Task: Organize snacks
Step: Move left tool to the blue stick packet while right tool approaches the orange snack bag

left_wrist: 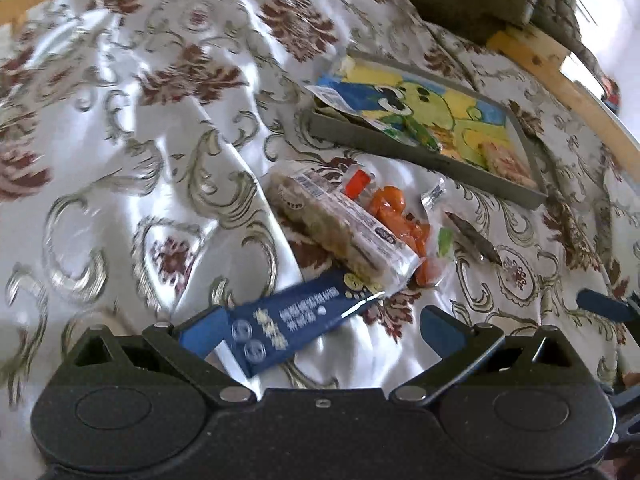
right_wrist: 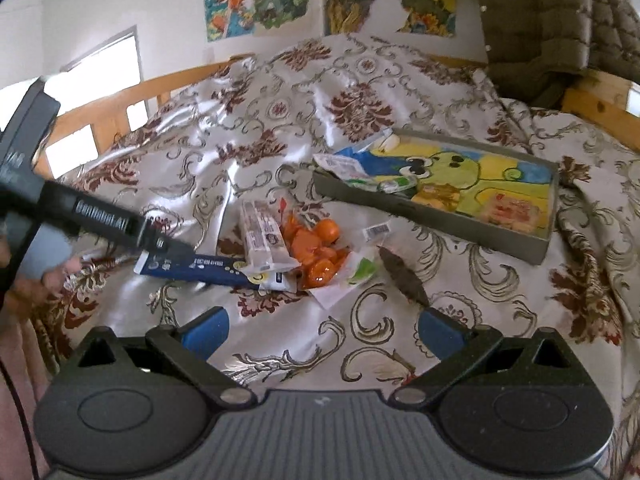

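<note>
A dark blue snack bar packet (left_wrist: 296, 320) (right_wrist: 200, 266) lies on the patterned bedspread. My left gripper (left_wrist: 322, 332) (right_wrist: 160, 245) is open around its near end, and the packet rests against the left finger (left_wrist: 200, 334). Beyond it lie a clear-wrapped grain bar (left_wrist: 340, 224) (right_wrist: 262, 236) and a bag of orange candies (left_wrist: 400, 220) (right_wrist: 316, 252). A grey tray (left_wrist: 360, 134) (right_wrist: 432, 210) with a cartoon picture inside sits further right and holds a white-green packet (right_wrist: 352, 172). My right gripper (right_wrist: 324, 332) hovers open in front of the pile, holding nothing.
A dark leaf-shaped object (left_wrist: 474, 240) (right_wrist: 404, 280) and a small green-white packet (right_wrist: 362, 270) lie right of the candies. An olive quilted jacket (right_wrist: 552, 28) hangs at the back right. A wooden bed rail (right_wrist: 120, 92) runs behind. A hand (right_wrist: 36, 280) shows at far left.
</note>
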Motion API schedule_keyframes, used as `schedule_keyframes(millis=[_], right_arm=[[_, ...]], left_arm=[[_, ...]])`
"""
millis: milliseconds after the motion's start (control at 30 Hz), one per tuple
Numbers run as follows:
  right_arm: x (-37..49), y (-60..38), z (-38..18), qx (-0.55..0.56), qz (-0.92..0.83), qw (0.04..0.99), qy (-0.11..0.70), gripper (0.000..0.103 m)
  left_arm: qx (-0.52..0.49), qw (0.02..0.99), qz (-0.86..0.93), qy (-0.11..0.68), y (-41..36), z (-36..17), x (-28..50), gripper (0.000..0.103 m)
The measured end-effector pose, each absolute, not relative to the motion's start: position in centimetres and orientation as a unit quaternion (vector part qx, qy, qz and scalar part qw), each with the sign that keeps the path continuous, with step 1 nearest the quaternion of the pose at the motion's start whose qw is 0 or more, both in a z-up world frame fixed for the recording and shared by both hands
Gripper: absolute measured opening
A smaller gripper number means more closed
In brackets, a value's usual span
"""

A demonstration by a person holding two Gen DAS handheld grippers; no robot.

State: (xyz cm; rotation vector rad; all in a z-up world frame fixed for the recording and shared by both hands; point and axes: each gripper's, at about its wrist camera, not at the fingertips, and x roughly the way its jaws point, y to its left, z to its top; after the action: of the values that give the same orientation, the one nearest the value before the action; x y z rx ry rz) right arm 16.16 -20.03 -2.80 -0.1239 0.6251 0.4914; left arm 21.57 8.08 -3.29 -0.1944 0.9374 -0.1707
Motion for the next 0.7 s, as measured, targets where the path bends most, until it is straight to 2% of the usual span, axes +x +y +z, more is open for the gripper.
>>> schedule_keyframes(millis=[167, 433, 700], right_arm=[[17.7, -18.9, -3.6, -0.102, 0.257, 0.913, 0.301, 0.103], [20.7, -17.4, -5.2, -0.149, 0.271, 0.904, 0.295, 0.103], [24.2, -15.9, -6.3, -0.185, 0.270, 0.900, 0.289, 0.103]], left_arm=[[-0.039, 0.867, -0.128, 0.480, 7.5, -4.6, 23.8, 0.102], [0.181, 0.855, -0.185, 0.449, 3.7, -6.6, 23.8, 0.102], [0.137, 0.857, -0.176, 0.465, 4.1, -6.8, 24.5, 0.102]])
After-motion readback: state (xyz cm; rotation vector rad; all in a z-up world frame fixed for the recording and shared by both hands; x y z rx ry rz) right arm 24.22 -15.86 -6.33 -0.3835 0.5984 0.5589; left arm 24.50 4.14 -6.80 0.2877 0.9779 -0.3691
